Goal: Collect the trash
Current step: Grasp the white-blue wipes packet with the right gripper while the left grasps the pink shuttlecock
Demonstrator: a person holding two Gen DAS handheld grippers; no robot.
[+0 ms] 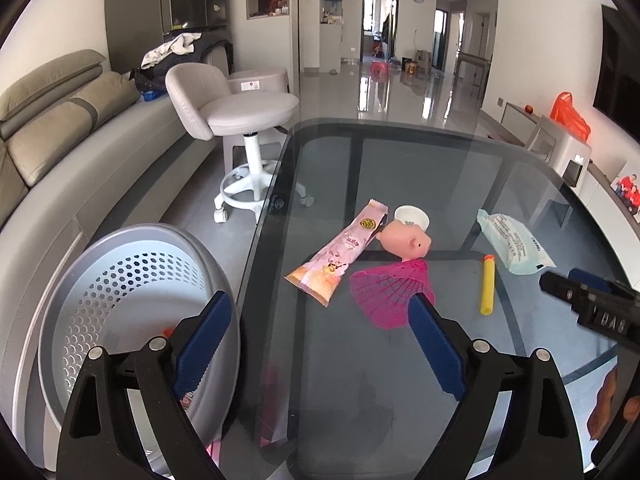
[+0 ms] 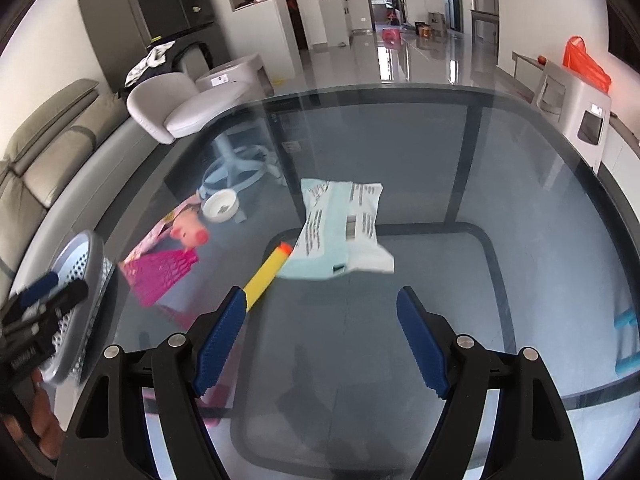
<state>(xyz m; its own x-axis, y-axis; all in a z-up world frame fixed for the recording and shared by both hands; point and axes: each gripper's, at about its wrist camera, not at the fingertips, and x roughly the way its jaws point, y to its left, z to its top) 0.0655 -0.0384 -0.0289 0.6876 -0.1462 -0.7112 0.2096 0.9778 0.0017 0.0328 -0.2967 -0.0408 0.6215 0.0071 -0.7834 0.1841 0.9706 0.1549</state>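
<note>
Glass table [image 1: 400, 380] with wrapper [image 1: 340, 252], toy pig [image 1: 406, 242], wipes [image 1: 514, 242]

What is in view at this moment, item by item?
snack wrapper: 1, pink, table left, flat
small cup: 1, white, behind the pig toy
pig toy: 1, pink, table centre
folding fan: 1, magenta, spread open in front of the pig
foam dart: 1, yellow with orange tip, right of the fan
wet wipes pack: 1, pale blue-white, table right
glass table: 1, dark tinted
perforated basket: 1, grey-white, off the table's left edge
swivel stool: 1, light grey, beyond the table
left tongs: open, blue pads
right tongs: open, blue pads
</note>
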